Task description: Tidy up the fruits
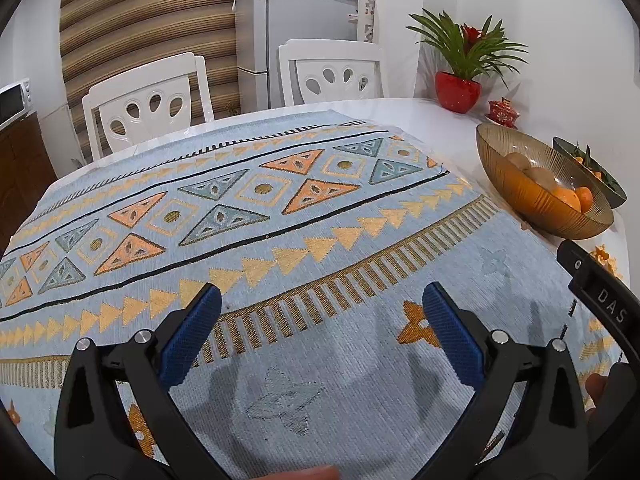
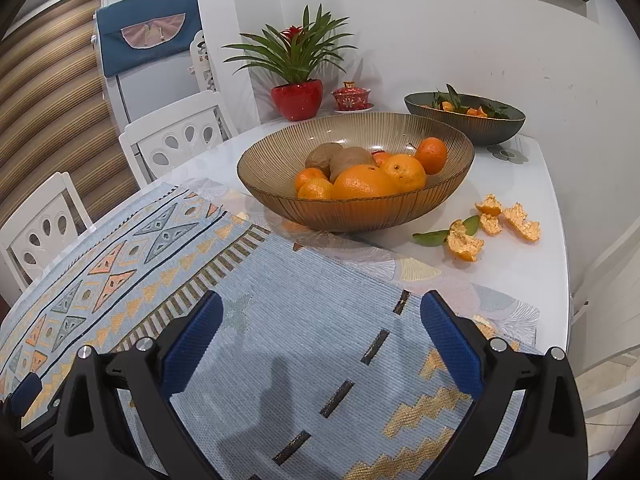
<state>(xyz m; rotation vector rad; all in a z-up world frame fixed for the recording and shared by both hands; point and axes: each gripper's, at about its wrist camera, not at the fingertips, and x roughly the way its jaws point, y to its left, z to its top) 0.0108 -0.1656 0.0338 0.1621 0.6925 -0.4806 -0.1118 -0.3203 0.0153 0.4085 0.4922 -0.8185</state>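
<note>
An amber ribbed glass bowl (image 2: 356, 216) (image 1: 532, 204) stands on the white table and holds oranges (image 2: 362, 184), small tangerines (image 2: 431, 155) and two brown kiwis (image 2: 350, 160). Behind it a dark green bowl (image 2: 468, 130) (image 1: 616, 196) holds tangerines with leaves. Torn orange peel (image 2: 464, 242) and a leaf lie on the table right of the amber bowl. My right gripper (image 2: 322, 334) hovers open over the patterned cloth, short of the amber bowl, with nothing between its blue pads. My left gripper (image 1: 322, 320) is open and empty over the cloth's middle, the bowls far to its right.
A blue patterned cloth (image 1: 280, 216) covers most of the table. A red potted plant (image 2: 298, 98) and a red lidded cup (image 2: 351, 98) stand by the wall. Two white chairs (image 1: 148, 108) are at the far edge. The right gripper's body (image 1: 600, 292) shows at the left view's right edge.
</note>
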